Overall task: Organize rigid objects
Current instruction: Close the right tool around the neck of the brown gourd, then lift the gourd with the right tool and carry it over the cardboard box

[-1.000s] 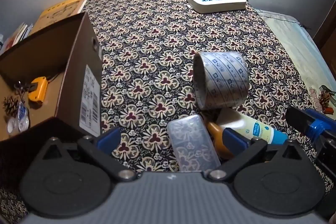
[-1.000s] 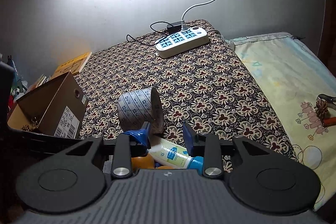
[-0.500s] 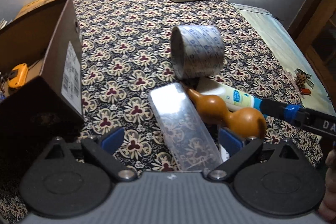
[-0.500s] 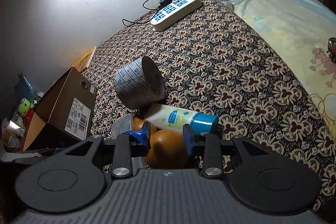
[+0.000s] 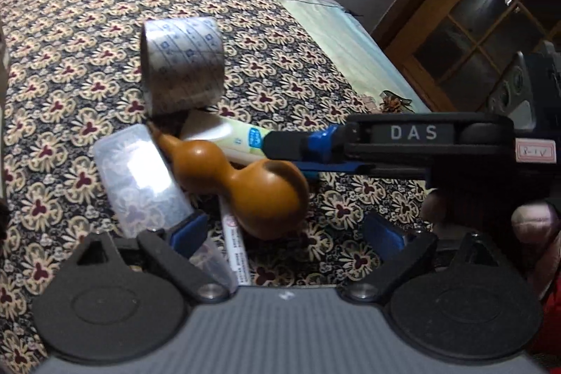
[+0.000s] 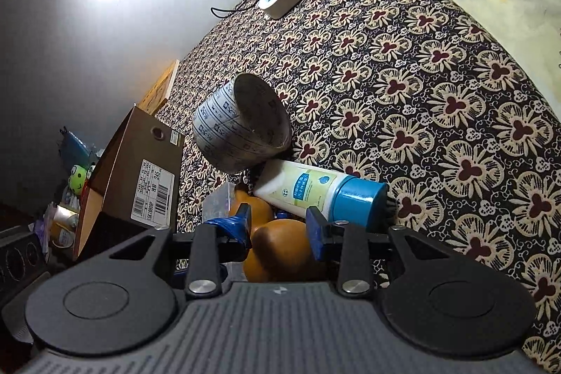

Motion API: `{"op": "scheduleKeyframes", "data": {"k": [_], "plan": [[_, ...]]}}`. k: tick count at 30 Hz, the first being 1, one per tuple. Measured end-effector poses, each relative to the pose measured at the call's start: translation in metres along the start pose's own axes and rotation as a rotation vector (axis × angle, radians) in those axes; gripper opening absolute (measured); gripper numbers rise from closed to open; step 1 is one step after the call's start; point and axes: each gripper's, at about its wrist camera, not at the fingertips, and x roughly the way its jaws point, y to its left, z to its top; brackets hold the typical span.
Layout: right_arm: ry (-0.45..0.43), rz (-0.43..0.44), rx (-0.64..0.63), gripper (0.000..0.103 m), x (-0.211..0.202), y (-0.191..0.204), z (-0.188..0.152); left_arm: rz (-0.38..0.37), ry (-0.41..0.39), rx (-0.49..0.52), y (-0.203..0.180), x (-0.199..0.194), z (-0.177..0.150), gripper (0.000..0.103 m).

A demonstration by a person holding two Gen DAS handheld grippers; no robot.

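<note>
The gourd point(image 5: 245, 184) is recorded as orange-brown, smooth and glossy, with a small upper bulb, a narrow waist and a large lower bulb carrying a dark scorched patch. It is seen lying on its side on the flower-patterned cloth point(image 5: 87, 58), stem pointing away from the left gripper point(image 5: 284, 230), whose jaws are spread wide, with the large bulb just ahead of the gap.

The right gripper point(image 6: 278, 226) is placed with its blue jaws on either side of the large bulb; whether they actually touch it cannot be told.

Left of the gourd and against it, a clear plastic case point(image 5: 140, 177) is noted. Beyond the gourd a cream bottle point(image 6: 308, 188) with a blue cap lies flat, and past that a roll of printed tape point(image 5: 182, 65) stands on edge. A pen point(image 5: 236, 251) lies under the gourd.

A cardboard box point(image 6: 140, 184) with a barcode label is seen left of the right jaws; its contents are not visible.
</note>
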Motion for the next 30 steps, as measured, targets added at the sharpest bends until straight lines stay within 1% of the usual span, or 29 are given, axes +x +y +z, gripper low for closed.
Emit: {"op": "scheduleKeyframes", "data": {"k": [4, 8, 12, 14, 17, 21, 27, 28, 30], "plan": [[0.074, 0.033, 0.017, 0.017, 0.002, -0.008, 0.005, 0.001, 0.025, 0.000, 0.003, 0.012, 0.001, 0.096], [0.157, 0.081, 0.039, 0.017, 0.003, -0.014, 0.006, -0.040, 0.033, -0.028, 0.014, 0.015, 0.002, 0.096], [0.234, 0.125, 0.050, 0.019, 0.006, -0.018, 0.008, -0.051, 0.032, -0.020, 0.014, 0.015, 0.001, 0.097], [0.249, 0.131, 0.032, 0.019, 0.007, -0.017, 0.010, -0.053, 0.040, -0.019, 0.014, 0.017, 0.001, 0.097], [0.243, 0.129, -0.028, 0.022, 0.012, -0.009, 0.013, -0.027, 0.045, 0.005, 0.012, 0.021, 0.002, 0.097], [0.237, 0.122, -0.037, 0.022, 0.029, -0.005, 0.018, -0.009, 0.035, 0.020, 0.016, 0.023, 0.006, 0.097], [0.323, 0.183, -0.005, 0.022, 0.044, -0.007, 0.018, 0.002, 0.035, -0.029, 0.028, 0.026, 0.009, 0.097], [0.347, 0.192, -0.007, 0.022, 0.045, -0.006, 0.016, -0.012, 0.031, -0.034, 0.029, 0.025, 0.009, 0.093], [0.377, 0.185, -0.037, 0.022, 0.047, -0.001, 0.008, -0.050, 0.041, -0.036, 0.025, 0.023, 0.010, 0.082]]}}
